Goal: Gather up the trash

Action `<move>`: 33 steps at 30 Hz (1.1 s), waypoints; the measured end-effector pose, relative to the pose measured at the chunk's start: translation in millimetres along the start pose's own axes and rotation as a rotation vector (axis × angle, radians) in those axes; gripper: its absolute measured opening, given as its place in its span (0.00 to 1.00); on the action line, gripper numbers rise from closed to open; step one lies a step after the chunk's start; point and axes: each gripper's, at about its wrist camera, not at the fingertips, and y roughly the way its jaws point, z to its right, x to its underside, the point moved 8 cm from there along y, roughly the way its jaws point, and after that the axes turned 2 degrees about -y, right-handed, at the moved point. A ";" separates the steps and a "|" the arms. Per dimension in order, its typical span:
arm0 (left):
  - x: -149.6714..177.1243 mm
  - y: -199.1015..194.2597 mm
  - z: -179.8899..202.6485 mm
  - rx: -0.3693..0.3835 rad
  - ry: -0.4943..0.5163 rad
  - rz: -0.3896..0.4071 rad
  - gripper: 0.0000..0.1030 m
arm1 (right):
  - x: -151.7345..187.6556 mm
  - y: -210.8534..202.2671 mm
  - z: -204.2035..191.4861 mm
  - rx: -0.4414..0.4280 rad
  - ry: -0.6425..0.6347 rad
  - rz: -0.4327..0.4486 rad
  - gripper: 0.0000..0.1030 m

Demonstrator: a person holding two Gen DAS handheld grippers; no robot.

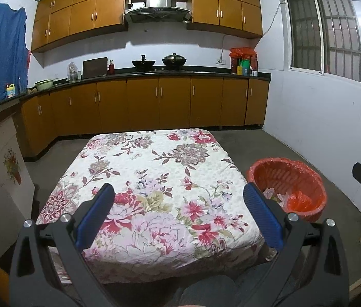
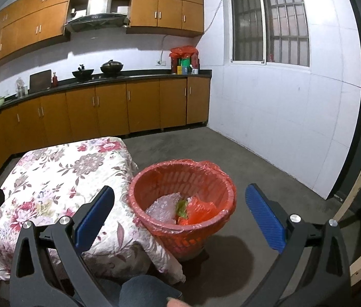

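both tongs gape wide with nothing in them: the left tongs [image 1: 179, 199] over the floral tabletop [image 1: 155, 168], the right tongs [image 2: 180, 202] above the red bin [image 2: 155, 179]. crumpled plastic trash [image 2: 178, 208] lies inside it.

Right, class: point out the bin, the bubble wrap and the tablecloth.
bin [image 2: 229, 192], right wrist view, far right rim
bubble wrap [image 2: 161, 208], right wrist view, its middle, inside the bin
tablecloth [image 1: 155, 168], left wrist view, bare centre

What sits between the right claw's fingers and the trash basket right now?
Nothing held. In the right wrist view the right claw is open, and the red-lined trash basket with crumpled wrappers shows through the gap, beside the floral tablecloth.
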 end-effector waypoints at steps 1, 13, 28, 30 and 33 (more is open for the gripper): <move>1.2 -1.4 0.4 -0.001 0.004 0.002 0.96 | 1.2 -1.1 -1.8 0.000 -0.003 0.002 0.98; 12.0 -5.8 -2.0 0.012 -0.006 -0.016 0.96 | 15.0 -7.8 -16.4 0.010 -0.039 -0.008 0.98; 17.1 -6.1 -1.0 0.004 -0.001 -0.029 0.96 | 23.6 -5.2 -20.0 0.001 -0.033 -0.038 0.98; 17.5 -6.5 -1.5 0.001 -0.001 -0.027 0.96 | 23.5 -5.3 -20.0 0.001 -0.032 -0.037 0.98; 17.2 -8.2 -2.2 -0.003 -0.003 -0.023 0.96 | 23.4 -5.5 -20.0 0.001 -0.033 -0.037 0.98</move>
